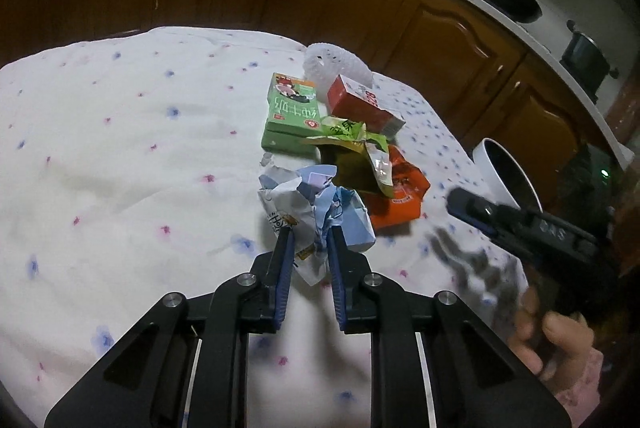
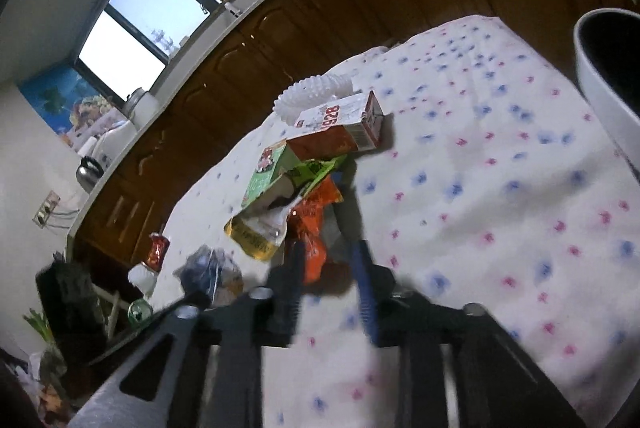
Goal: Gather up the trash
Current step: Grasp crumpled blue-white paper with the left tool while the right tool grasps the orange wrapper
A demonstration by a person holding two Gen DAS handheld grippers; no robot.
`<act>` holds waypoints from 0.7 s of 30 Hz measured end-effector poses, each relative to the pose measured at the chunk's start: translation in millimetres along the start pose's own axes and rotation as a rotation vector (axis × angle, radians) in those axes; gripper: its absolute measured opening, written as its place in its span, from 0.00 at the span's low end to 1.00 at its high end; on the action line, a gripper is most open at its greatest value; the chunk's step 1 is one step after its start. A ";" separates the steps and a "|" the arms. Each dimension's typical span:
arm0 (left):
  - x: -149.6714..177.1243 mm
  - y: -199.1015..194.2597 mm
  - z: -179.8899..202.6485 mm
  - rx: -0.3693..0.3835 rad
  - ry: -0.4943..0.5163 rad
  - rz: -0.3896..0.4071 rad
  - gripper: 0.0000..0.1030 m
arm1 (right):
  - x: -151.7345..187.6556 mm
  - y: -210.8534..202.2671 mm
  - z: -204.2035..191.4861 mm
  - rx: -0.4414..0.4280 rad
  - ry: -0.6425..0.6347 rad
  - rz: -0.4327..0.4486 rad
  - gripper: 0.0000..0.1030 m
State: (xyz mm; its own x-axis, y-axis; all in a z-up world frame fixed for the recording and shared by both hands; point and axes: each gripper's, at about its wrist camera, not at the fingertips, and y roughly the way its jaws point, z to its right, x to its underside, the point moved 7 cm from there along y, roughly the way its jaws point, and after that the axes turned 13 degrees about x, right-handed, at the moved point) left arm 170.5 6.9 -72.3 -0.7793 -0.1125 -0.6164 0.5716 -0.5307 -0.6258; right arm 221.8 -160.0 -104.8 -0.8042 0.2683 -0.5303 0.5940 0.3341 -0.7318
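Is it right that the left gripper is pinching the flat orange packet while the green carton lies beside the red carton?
Not quite. In the left wrist view, the left gripper pinches the crumpled white and blue paper wrapper, not the flat orange packet. The green carton does lie beside the red carton.

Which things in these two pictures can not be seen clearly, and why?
- White bin, right wrist view: cut off by the edge; its inside is too dark to see.
- Right hand-held gripper, right wrist view: motion blur; grip on the orange wrapper unclear.
- Crumpled white wrapper, left wrist view: the left hand-held gripper covers its near end.
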 end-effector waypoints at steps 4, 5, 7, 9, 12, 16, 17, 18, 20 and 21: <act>3.7 -2.0 -6.8 -0.002 -0.025 -0.008 0.15 | -1.7 23.1 -10.1 -0.039 0.023 -0.038 0.26; 4.3 -2.6 -7.6 -0.003 -0.029 -0.008 0.15 | -1.9 26.8 -13.0 -0.040 0.017 -0.040 0.14; 5.2 -4.9 -7.5 -0.002 -0.030 -0.009 0.15 | -0.7 27.9 -20.9 -0.059 -0.003 -0.033 0.02; 4.9 -7.6 -3.5 0.013 -0.027 -0.006 0.15 | -0.4 19.7 -23.3 -0.061 -0.023 -0.009 0.00; 4.7 -11.4 11.1 0.040 0.001 0.002 0.15 | 0.3 -0.4 -18.5 -0.050 -0.038 0.026 0.00; 5.7 -6.1 33.8 0.088 0.033 -0.012 0.15 | 1.5 -36.5 0.9 -0.007 -0.053 0.078 0.00; 5.7 -2.8 40.5 0.098 0.044 -0.018 0.15 | 1.7 -44.9 7.0 0.008 -0.054 0.090 0.00; 5.6 1.2 47.9 0.110 0.057 -0.026 0.15 | 1.6 -51.2 12.1 0.022 -0.056 0.099 0.00; 5.3 11.0 63.4 0.136 0.080 -0.042 0.15 | 1.0 -66.3 24.6 0.069 -0.064 0.127 0.00; 4.8 14.5 68.9 0.146 0.088 -0.049 0.15 | 0.6 -75.5 32.8 0.100 -0.070 0.145 0.00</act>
State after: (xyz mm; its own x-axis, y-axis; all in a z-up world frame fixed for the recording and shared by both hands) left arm 157.4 -59.2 -51.4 -0.7762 -0.0131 -0.6303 0.4853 -0.6506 -0.5841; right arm 175.8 -214.7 -63.9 -0.7119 0.2425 -0.6591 0.7016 0.2045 -0.6826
